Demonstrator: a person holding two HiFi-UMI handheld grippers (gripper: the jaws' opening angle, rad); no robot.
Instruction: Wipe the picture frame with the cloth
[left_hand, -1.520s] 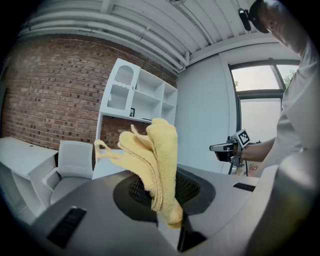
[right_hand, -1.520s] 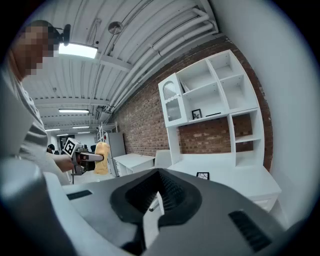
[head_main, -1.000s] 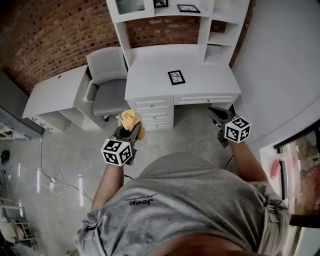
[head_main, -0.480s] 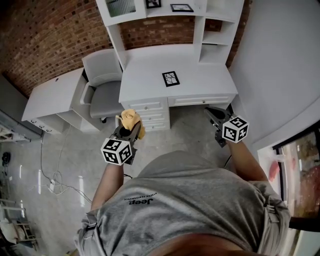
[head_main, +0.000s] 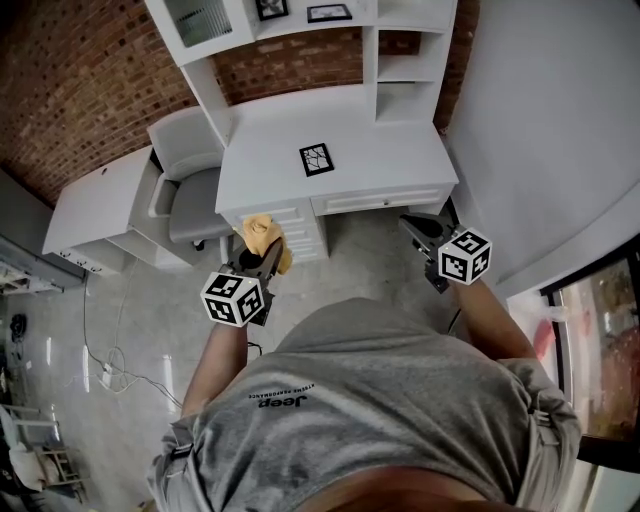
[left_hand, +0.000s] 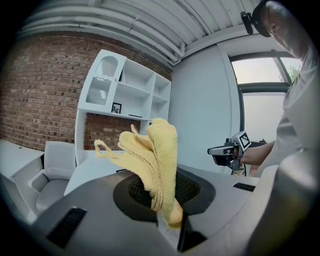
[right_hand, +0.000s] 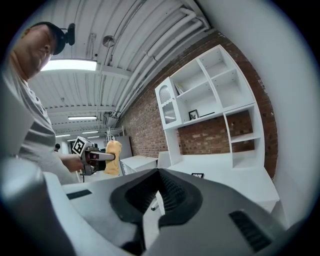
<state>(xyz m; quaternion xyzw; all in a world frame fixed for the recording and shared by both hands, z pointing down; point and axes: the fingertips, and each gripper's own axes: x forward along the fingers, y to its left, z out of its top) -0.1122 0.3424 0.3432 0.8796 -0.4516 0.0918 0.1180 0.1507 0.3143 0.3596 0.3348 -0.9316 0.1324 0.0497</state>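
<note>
Left claw (left_hand: 169, 220) was clamped on the yellow cloth (left_hand: 152, 160), which stuck up out of it in a bunch. Right claw (right_hand: 150, 215) was closed with nothing in it. Both hung short of the white tabletop (head_main: 385, 150), well apart. The frame (head_main: 317, 159) lay flat near the tabletop's middle, untouched.

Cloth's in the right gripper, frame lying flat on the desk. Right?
Not quite. The cloth is in the left gripper, fingers shut on it, as the left gripper view shows. The right gripper holds nothing. The frame does lie flat on the desk.
</note>
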